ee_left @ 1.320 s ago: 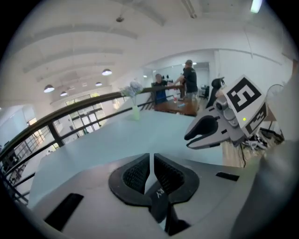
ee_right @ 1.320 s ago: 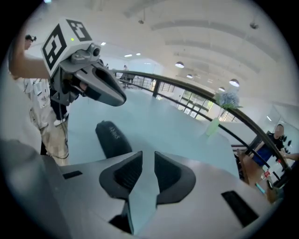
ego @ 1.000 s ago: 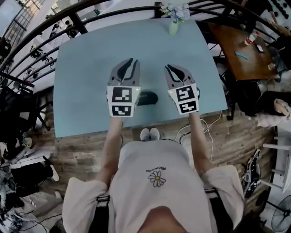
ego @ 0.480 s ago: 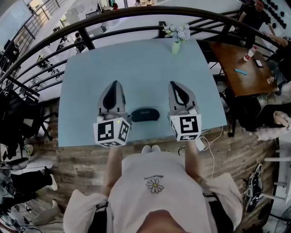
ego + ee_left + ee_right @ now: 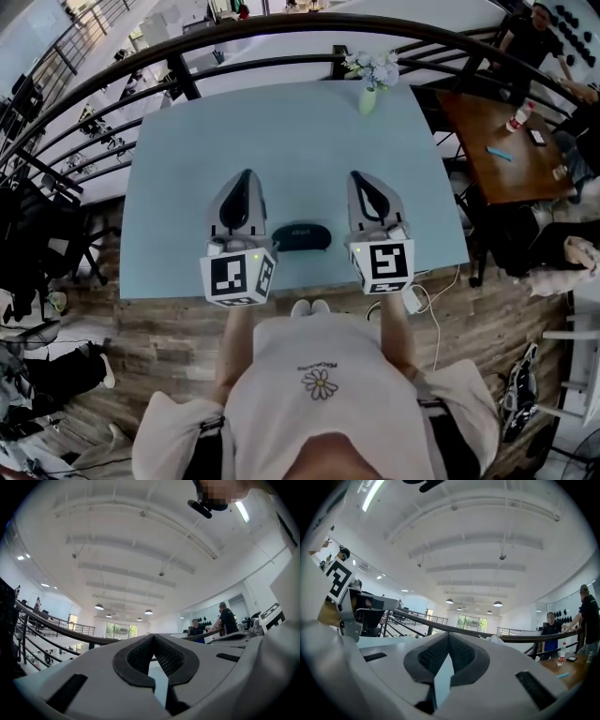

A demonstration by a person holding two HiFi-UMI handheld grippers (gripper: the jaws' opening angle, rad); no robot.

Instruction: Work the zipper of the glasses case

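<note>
A pale blue table (image 5: 178, 178) stands beside a curved black railing (image 5: 262, 64) on a wood-plank floor (image 5: 169, 323); a brown wooden table (image 5: 487, 150) sits further right. Round lamps (image 5: 98, 607) hang from the white beamed ceiling (image 5: 140, 541).

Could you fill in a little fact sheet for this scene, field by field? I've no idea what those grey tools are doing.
left gripper: fingers together, holding nothing
right gripper: fingers together, holding nothing
case: dark oval glasses case, lying flat between both grippers, in neither's fingers
surface: light blue rectangular table
far edge: small green vase of pale flowers
</note>
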